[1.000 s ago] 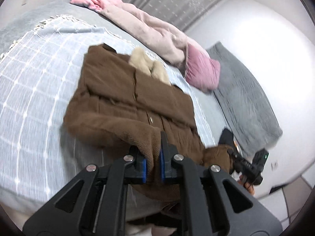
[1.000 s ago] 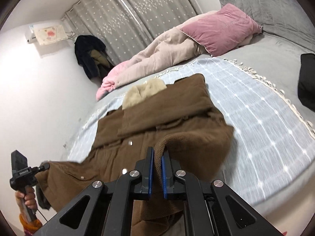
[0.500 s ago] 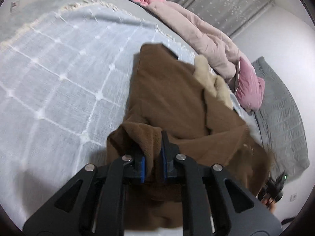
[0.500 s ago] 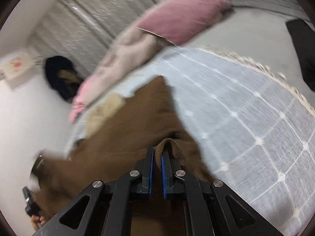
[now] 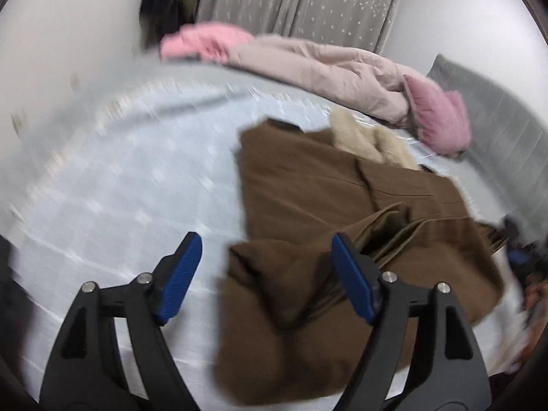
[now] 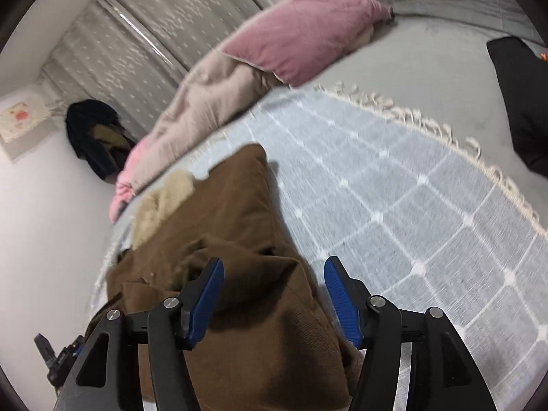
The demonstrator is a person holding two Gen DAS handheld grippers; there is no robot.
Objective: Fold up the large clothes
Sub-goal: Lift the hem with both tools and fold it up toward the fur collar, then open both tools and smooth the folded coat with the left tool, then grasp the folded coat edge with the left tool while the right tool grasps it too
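Left tool [image 5: 265, 263]: jaws opening, blue pads standing wide apart; a bunched fold of the brown coat [image 5: 342, 239] lies between them, but neither pad presses on it. Nothing gripped.

Right tool [image 6: 274, 291]: jaws opening likewise; the coat's near fold [image 6: 260, 325] sits between and under the pads, loose, not clamped.

Brown coat, corduroy-like cloth with a cream fleece collar [image 5: 373, 140]: lies on the pale blue checked throw [image 6: 394, 212] spread over the bed, its near part doubled up onto the body, collar end farthest from the tools. The fold looks lumpy and uneven on the left side.

Step in hand, as judged: release of the hem after a lengthwise fold onto the body. Next move calls for drawing both tools clear without dragging the cloth, then smoothing or re-gripping the folded edge for a further fold.

Beyond the coat: pink pillow [image 6: 304, 30], beige quilt [image 5: 325, 65], pink garment [image 5: 205, 41], grey bedding [image 5: 496, 120], a black item [image 6: 517, 99] at the bed's far right.

Farthest: dotted grey curtain [image 5: 301, 3]; dark clothes hanging [image 6: 92, 133] on the wall.
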